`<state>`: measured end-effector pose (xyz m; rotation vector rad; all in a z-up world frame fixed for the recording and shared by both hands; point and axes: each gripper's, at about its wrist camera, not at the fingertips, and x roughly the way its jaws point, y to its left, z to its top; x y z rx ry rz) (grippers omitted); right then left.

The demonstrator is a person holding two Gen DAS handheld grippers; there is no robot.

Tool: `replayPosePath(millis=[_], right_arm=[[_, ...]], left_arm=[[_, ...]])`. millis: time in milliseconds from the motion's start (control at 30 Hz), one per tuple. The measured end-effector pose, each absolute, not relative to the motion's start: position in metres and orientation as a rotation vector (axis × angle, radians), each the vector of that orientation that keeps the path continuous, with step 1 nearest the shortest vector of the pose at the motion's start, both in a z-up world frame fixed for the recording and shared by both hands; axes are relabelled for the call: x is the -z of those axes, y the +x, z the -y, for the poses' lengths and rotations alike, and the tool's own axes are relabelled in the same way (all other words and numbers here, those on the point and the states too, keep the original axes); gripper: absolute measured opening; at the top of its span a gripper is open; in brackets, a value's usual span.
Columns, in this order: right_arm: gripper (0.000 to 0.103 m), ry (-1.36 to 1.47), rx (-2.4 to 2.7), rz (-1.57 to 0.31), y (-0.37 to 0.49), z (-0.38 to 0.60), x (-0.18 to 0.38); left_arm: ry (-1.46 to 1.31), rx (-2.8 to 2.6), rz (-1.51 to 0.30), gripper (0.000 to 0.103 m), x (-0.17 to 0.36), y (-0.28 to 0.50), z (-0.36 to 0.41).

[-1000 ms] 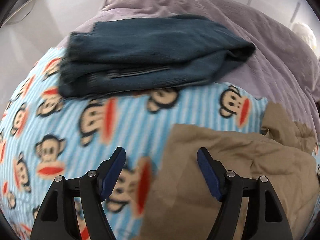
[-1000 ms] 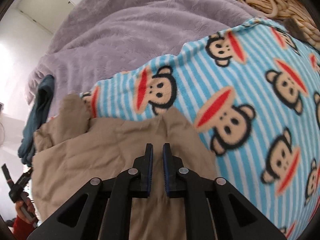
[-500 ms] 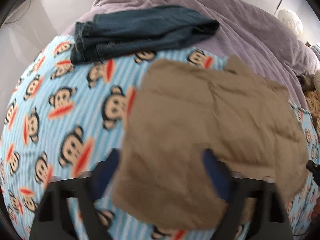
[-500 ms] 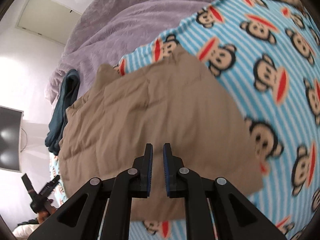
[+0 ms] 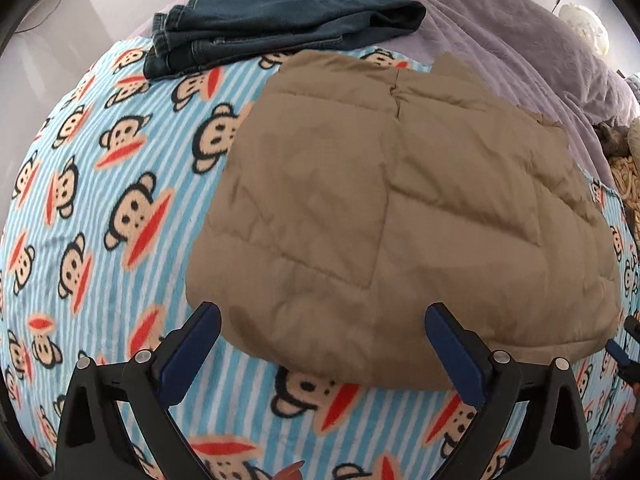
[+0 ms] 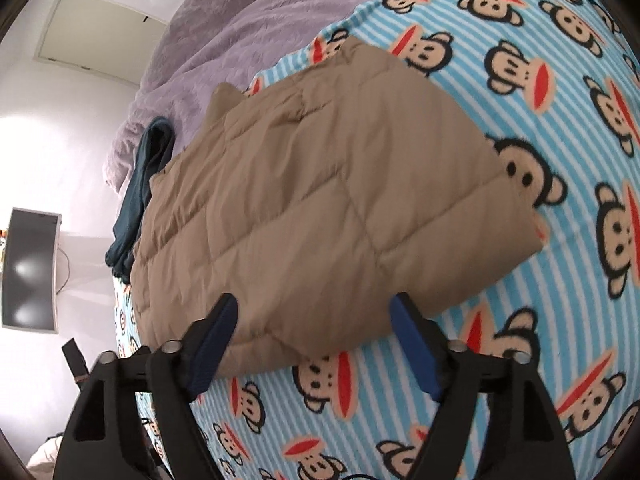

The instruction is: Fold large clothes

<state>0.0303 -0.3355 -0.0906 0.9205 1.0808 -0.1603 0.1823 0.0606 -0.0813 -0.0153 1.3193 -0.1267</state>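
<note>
Tan quilted jacket [image 5: 400,216] lies folded flat on monkey-print blanket [image 5: 100,200], folded jeans [image 5: 280,20] just beyond; left gripper [image 5: 324,316] fingers wide apart, right gripper [image 6: 314,304] jaws opening, neither gripping fabric.

the left gripper [image 5: 320,326] points steeply downward with its two blue-padded fingers [image 5: 192,350] spread wide, nothing pressed between the pads. the right gripper [image 6: 314,314] tilts down at a shallower angle, its jaws opening at this moment, the blue pads [image 6: 412,344] apart and clamped on nothing. at the right edge of the left wrist view a small part of the right gripper's dark frame and blue pad shows, too little to read its pose.
</note>
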Motion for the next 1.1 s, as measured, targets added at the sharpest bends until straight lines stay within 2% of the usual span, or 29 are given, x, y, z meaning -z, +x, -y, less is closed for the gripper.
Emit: replayPosePath(millis=[67,167,200,367,500,667,933,1100], right_arm=[[0.090,0.949,0.160,-1.077,0.027,0.333,0.095],[0.091,0.987,0.162,-1.075,0.024,0.331,0.102],[0.103,0.992,0.163,-1.074,0.022,0.329,0.104],[0.103,1.045,0.148,-1.079,0.017,0.318,0.116],[0.103,1.137,0.125,-1.072,0.014,0.317,0.126],[0.103,1.221,0.115,-1.085,0.013,0.316,0.141],[0.103,1.348,0.109,-1.017,0.013,0.320,0.160],[0.103,1.444,0.062,-0.962,0.020,0.318,0.173]], left_arm=[[-0.029,0.126,-1.328,0.102,0.083,0.180,-0.061],[-0.030,0.128,-1.332,0.102,0.085,0.177,-0.061],[-0.030,0.128,-1.333,0.102,0.085,0.177,-0.062],[-0.098,0.152,-1.349,0.102,0.088,0.174,-0.070],[-0.358,0.224,-1.389,0.102,0.100,0.168,-0.095],[-0.507,0.231,-1.422,0.102,0.122,0.158,-0.109],[-0.714,0.283,-1.384,0.102,0.145,0.166,-0.109],[-0.728,0.290,-1.337,0.102,0.149,0.184,-0.094]])
